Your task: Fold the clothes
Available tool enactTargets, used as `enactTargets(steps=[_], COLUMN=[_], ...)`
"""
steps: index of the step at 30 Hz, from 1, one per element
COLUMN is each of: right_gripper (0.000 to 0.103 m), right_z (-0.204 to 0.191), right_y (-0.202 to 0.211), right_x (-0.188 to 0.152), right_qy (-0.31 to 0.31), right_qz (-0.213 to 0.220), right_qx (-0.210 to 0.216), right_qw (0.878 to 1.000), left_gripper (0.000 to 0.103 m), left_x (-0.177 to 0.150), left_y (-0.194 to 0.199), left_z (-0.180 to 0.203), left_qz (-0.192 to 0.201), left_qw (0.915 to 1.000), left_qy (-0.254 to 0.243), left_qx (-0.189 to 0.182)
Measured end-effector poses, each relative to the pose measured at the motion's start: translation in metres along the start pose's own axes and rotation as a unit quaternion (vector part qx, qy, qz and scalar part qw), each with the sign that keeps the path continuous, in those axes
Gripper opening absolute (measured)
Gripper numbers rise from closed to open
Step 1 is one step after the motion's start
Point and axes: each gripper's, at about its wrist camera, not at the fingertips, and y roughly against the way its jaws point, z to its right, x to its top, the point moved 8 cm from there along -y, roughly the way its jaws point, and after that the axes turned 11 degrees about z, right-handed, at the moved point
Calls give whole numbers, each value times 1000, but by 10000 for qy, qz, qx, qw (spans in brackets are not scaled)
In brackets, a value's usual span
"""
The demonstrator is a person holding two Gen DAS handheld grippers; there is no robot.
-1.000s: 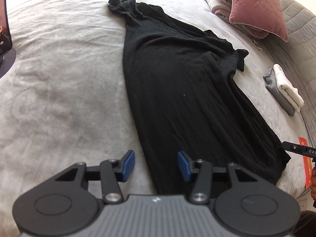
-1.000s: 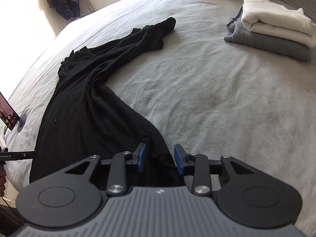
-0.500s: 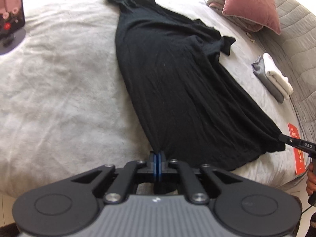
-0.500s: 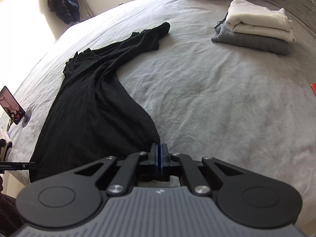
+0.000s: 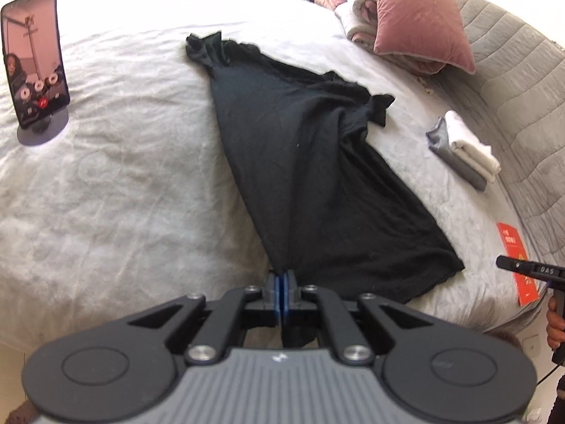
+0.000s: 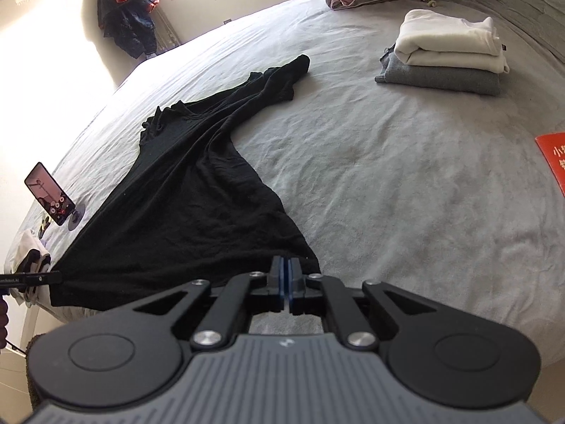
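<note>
A long black garment [image 5: 317, 162] lies spread on the grey bed [image 5: 123, 176], its sleeves at the far end. My left gripper [image 5: 281, 277] is shut on the garment's near hem corner, and the cloth pulls into a taut point at the pads. In the right wrist view the garment [image 6: 197, 190] runs up and to the left. My right gripper [image 6: 285, 268] is shut on the other hem corner. The right gripper's tip [image 5: 526, 268] shows at the right edge of the left wrist view, and the left gripper's tip [image 6: 31, 278] at the left edge of the right wrist view.
A stack of folded white and grey clothes [image 6: 448, 56] lies on the bed at the far right, also in the left wrist view [image 5: 462, 148]. A phone on a stand [image 5: 35, 67] stands at the left. A pink pillow [image 5: 420, 17] lies at the head. A red card [image 6: 554, 162] lies at the bed's right edge.
Both grippers closed on the hem corners, from open a second ago. Both have since pulled back toward the bed's foot, drawing the garment with them.
</note>
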Motion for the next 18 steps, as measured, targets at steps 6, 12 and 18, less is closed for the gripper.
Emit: enactTargets(steps=[6, 12, 18], right_gripper=[25, 33, 33], right_z=[11, 14, 7], right_y=[-14, -36, -62], right_x=[-14, -21, -25], right_qy=[-74, -147, -97], right_qz=[-151, -238, -345], right_qx=[-80, -81, -35], right_qw=[9998, 9996, 9994], left_gripper=[23, 33, 36], left_x=[-21, -31, -32], left_y=[-19, -36, -45], left_z=[-15, -28, -27], left_qz=[-234, -352, -237], left_qw=[9995, 9989, 9988], left_qy=[-24, 263, 419], left_qx=[205, 180, 90])
